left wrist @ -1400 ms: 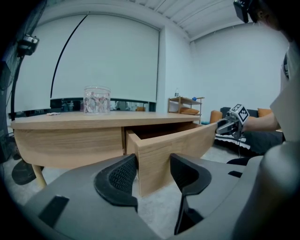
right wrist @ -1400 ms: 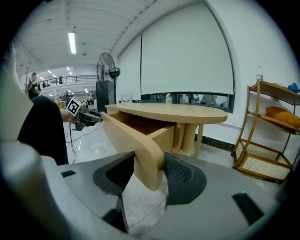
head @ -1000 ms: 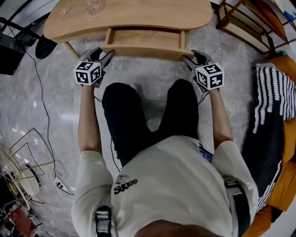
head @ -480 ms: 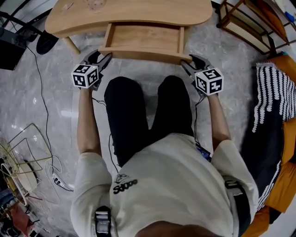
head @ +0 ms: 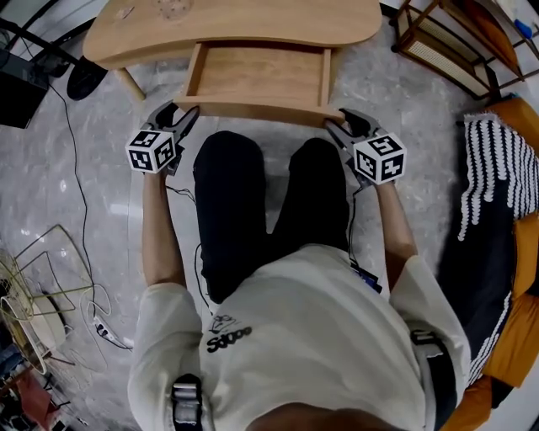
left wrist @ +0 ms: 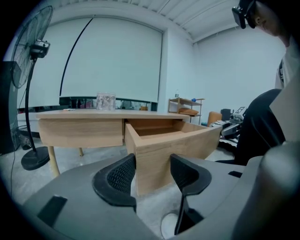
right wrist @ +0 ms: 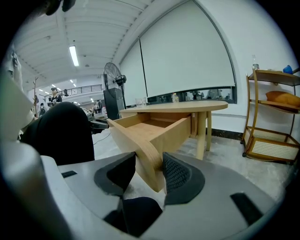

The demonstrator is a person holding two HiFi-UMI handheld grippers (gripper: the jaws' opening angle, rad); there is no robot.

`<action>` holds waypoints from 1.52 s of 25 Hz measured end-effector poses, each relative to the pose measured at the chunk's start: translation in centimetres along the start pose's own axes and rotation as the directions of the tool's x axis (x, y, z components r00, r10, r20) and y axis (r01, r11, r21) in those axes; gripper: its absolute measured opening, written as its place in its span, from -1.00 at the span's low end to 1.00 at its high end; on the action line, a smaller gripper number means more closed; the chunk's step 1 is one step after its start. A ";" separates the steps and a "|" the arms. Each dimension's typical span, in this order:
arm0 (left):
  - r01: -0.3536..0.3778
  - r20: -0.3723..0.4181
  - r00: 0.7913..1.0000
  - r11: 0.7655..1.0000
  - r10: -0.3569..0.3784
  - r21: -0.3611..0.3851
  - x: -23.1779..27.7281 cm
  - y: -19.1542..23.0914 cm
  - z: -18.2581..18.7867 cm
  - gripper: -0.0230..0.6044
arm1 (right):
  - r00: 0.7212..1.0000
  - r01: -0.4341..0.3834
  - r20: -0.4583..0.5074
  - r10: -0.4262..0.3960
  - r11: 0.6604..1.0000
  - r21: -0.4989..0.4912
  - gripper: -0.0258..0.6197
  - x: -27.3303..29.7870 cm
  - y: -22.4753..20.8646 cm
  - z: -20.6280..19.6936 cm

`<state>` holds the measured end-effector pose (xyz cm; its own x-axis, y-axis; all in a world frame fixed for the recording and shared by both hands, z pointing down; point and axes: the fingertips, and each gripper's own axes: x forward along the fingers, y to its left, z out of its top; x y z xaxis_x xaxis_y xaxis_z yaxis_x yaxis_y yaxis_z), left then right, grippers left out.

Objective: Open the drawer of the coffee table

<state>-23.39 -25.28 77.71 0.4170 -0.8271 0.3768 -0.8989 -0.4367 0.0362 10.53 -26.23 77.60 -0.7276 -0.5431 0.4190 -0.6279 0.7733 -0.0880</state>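
The light wooden coffee table [head: 253, 25] stands at the top of the head view, with its drawer [head: 257, 76] pulled out toward me and empty inside. My left gripper [head: 178, 114] [left wrist: 152, 168] is shut on the left end of the drawer front [left wrist: 154, 154]. One pad lies against the side and the other against the front face. My right gripper [head: 341, 119] [right wrist: 149, 171] clamps the rounded right end of the drawer front [right wrist: 150, 154]; its jaws have just been closing on it.
My black-clad legs [head: 269, 194] sit under the drawer front. A clear container [head: 173, 8] rests on the tabletop. A fan base [head: 84, 84] and cables lie at left, a wire rack [head: 42, 286] at lower left. A wooden shelf [head: 446, 42] and an orange chair with a striped throw [head: 501, 168] stand at right.
The drawer has slid further out of the table toward me. Both grippers have drawn back with its front, staying at its two ends.
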 end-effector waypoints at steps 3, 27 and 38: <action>-0.002 -0.002 1.000 1.000 0.002 -0.002 -0.2 -0.2 -0.2 -0.16 | 1.000 -0.006 -0.001 0.006 1.000 0.002 -0.36 -0.2 0.2 -0.2; -0.003 -0.049 0.999 0.996 -0.002 -0.089 0.6 -0.2 -4.9 -0.12 | 0.993 -0.026 -0.118 0.024 0.999 -0.021 -0.32 1.4 0.6 -4.4; -0.100 -0.109 0.989 0.995 0.099 -0.004 -3.0 4.0 -3.6 -0.13 | 0.973 -0.149 -0.191 0.133 0.986 -0.072 -0.21 -1.7 -1.8 -3.6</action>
<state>-28.71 -23.24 80.04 0.3084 -0.8228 0.4773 -0.9367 -0.3500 0.0019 13.89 -25.52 80.34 -0.7382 -0.3630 0.5686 -0.4912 0.8670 -0.0843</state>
